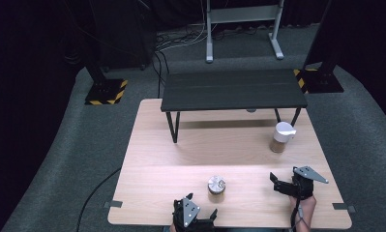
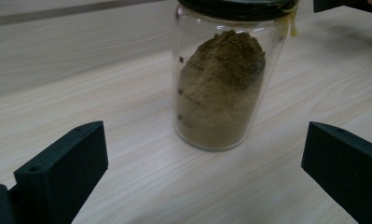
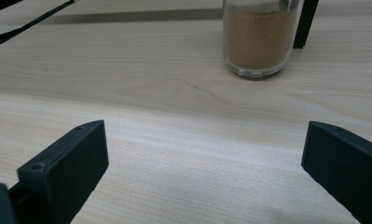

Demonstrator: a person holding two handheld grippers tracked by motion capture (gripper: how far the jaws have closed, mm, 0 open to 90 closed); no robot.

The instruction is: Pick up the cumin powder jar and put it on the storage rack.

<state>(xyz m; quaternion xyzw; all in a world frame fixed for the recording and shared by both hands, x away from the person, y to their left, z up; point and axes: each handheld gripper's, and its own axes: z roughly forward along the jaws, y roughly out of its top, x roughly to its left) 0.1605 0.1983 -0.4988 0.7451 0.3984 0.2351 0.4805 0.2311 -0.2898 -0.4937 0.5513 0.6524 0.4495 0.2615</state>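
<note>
Table [image 1: 156,159]: pale wood-grain top, smooth, faint sheen
Near jar [image 2: 221,84]: clear glossy glass, dull brown powder inside, shiny metal-looking lid
Far jar [image 1: 280,137]: clear glass, fine tan powder, white plastic-looking cap
Shelf [image 1: 233,90]: black, matt, slatted
Left gripper [image 2: 204,172]: matt black plastic-looking jaws
Floor [image 1: 84,145]: grey, rough carpet

Black slatted shelf [image 1: 233,90] on wooden table [image 1: 156,159], grey carpet [image 1: 84,145]

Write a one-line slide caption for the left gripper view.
Open left gripper faces a glass jar of brown powder standing upright on the wooden table.
</note>
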